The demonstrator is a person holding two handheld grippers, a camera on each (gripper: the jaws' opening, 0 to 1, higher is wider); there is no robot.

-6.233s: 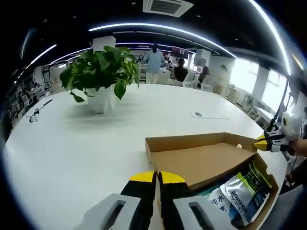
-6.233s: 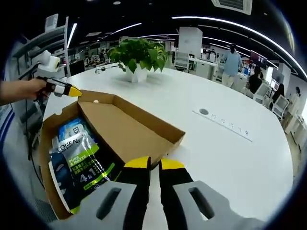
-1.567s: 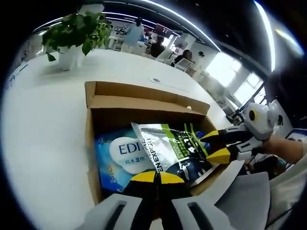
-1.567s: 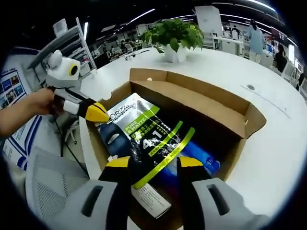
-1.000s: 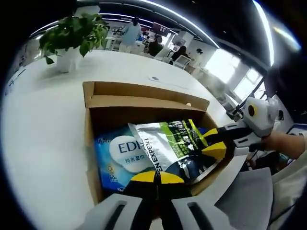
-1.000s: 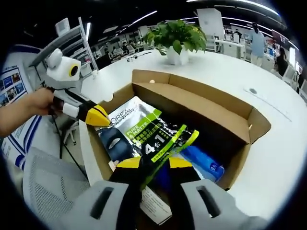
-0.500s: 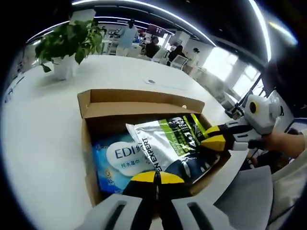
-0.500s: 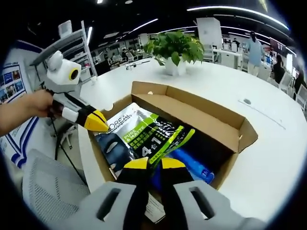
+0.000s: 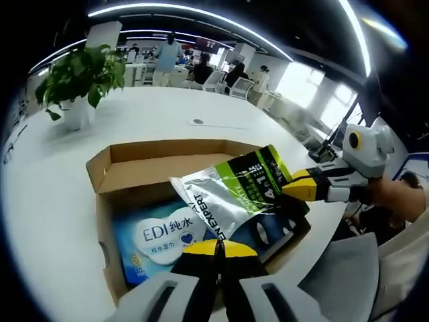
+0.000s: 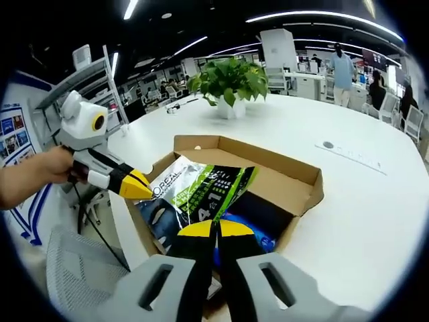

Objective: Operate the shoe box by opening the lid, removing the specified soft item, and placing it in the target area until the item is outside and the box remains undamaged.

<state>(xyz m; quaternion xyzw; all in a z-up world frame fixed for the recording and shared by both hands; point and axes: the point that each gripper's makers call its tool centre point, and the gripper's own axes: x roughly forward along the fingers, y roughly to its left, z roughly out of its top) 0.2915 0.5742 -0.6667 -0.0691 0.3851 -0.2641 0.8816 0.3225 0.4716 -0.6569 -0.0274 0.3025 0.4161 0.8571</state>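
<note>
An open cardboard shoe box [image 9: 107, 176] [image 10: 295, 176] sits on the white table. A silver, green and black soft pouch [image 9: 228, 194] [image 10: 194, 188] is tilted up over it, one end raised above the rim. My right gripper [image 10: 216, 229] is shut on the pouch's edge and enters the left gripper view from the right [image 9: 298, 190]. A blue wipes pack [image 9: 157, 235] [image 10: 255, 225] lies flat in the box under the pouch. My left gripper [image 9: 218, 247] is shut at the box's near edge, with nothing seen between its jaws; in the right gripper view it [image 10: 137, 184] sits by the box's left corner.
A potted plant [image 9: 74, 80] [image 10: 224, 84] stands beyond the box on the wide white table [image 9: 201, 107] [image 10: 348, 201]. A grey mesh chair [image 10: 80, 275] [image 9: 335, 275] is beside the table's edge. People sit and stand at desks far back [image 9: 167, 54].
My right gripper's jaws went from open around the pouch to shut on it, and it has lifted the pouch's end above the box rim. The left gripper stays shut by the box.
</note>
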